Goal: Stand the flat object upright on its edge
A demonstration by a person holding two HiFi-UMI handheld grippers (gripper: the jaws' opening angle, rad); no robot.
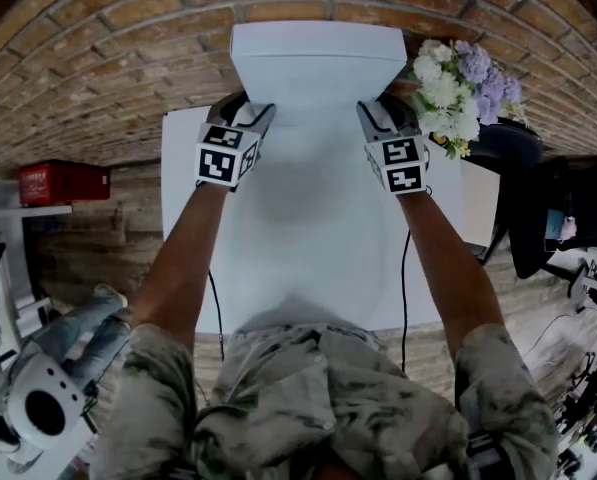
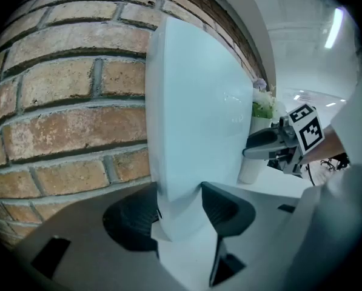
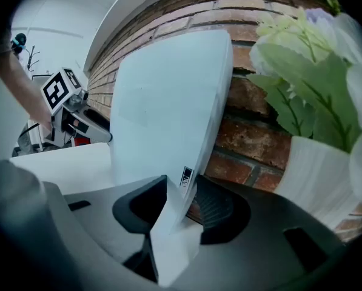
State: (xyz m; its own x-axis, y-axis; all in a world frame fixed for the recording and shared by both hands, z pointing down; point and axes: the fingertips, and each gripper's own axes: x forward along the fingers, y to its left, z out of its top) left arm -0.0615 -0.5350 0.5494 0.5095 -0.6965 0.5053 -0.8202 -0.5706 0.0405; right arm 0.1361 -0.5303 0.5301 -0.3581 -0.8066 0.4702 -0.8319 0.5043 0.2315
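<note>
- left gripper (image 2: 181, 214): jaws clamped on lower left edge of white flat panel (image 2: 193, 114).
- right gripper (image 3: 177, 208): jaws clamped on panel's lower right edge.
- panel upright between the two, grippers at its 8 and 4 o'clock in head view.
- panel at 12 o'clock end of white table (image 1: 308, 268), close to brick wall (image 1: 128, 48).
- flowers (image 1: 458, 88) at 2 o'clock of right gripper.

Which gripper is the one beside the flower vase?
The right gripper, clamped on the white panel's edge next to the flower vase. The left gripper holds the opposite edge, with only brick wall beside it.
</note>
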